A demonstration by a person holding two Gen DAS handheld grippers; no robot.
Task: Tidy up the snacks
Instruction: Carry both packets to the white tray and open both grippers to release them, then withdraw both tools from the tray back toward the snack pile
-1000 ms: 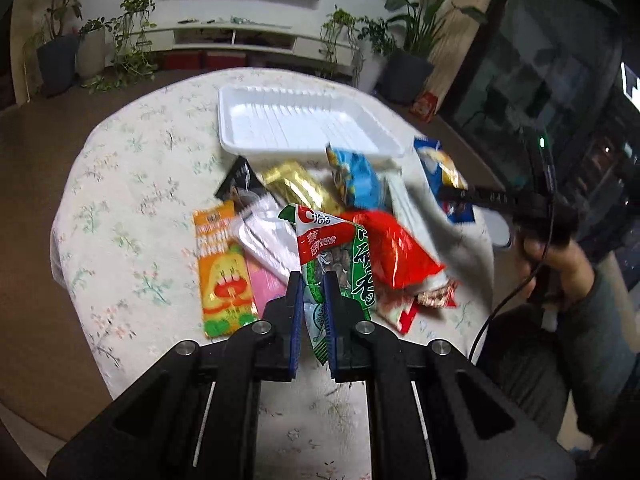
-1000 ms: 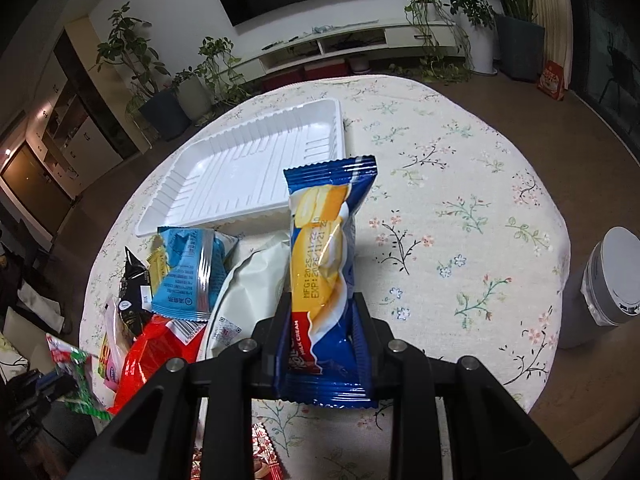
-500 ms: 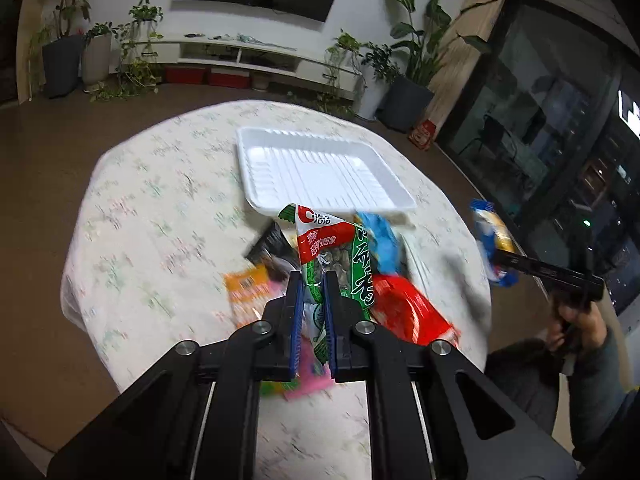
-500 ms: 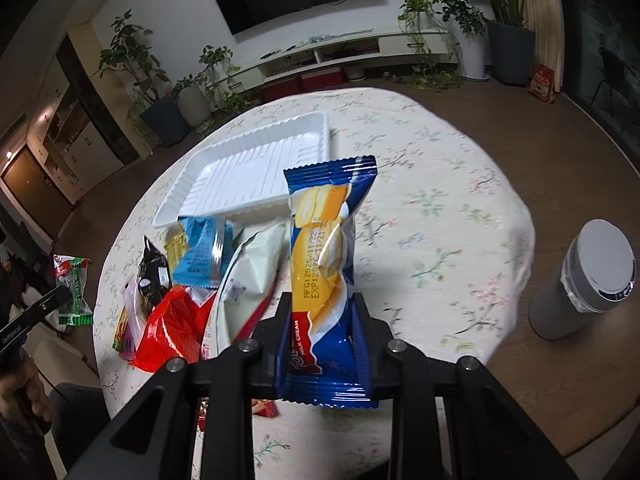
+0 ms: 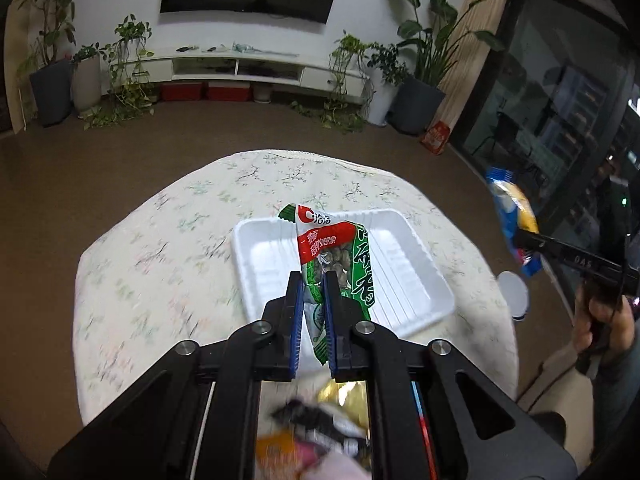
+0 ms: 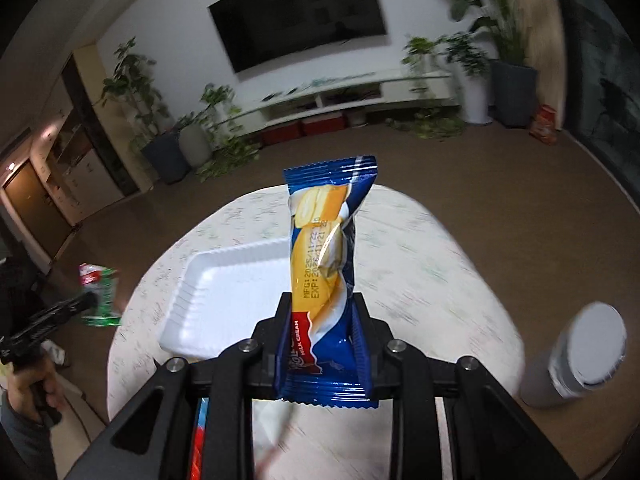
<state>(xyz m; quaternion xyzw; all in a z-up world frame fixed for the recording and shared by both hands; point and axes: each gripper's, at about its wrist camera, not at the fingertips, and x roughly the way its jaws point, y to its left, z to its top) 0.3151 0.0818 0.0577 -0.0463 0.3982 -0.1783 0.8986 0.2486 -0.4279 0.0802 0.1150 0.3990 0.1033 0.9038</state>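
The left tongs point(image 5: 313, 300) squeeze a green and red snack bag point(image 5: 336, 256). The bag sticks up and forward, high above the white tray point(image 5: 404, 276). The tray is bare inside and sits in the middle of the round surface point(image 5: 160, 264) with the flower cloth. There is lots of open cloth to the left of the tray and behind it. The tray's near edge is close to a small heap of other snacks point(image 5: 320, 432), seen blurry under the tongs. Brown floor lies all around the surface's round edge.

To the right, the right tongs point(image 6: 320, 332) pinch a blue and yellow snack bar point(image 6: 324, 276) at its lower half. The bar stands up tall in the air, over the tray's right side. More open cloth lies to the right of the tray. Past the surface's right edge, a grey bin with a white lid point(image 6: 580, 360) stands on the floor.
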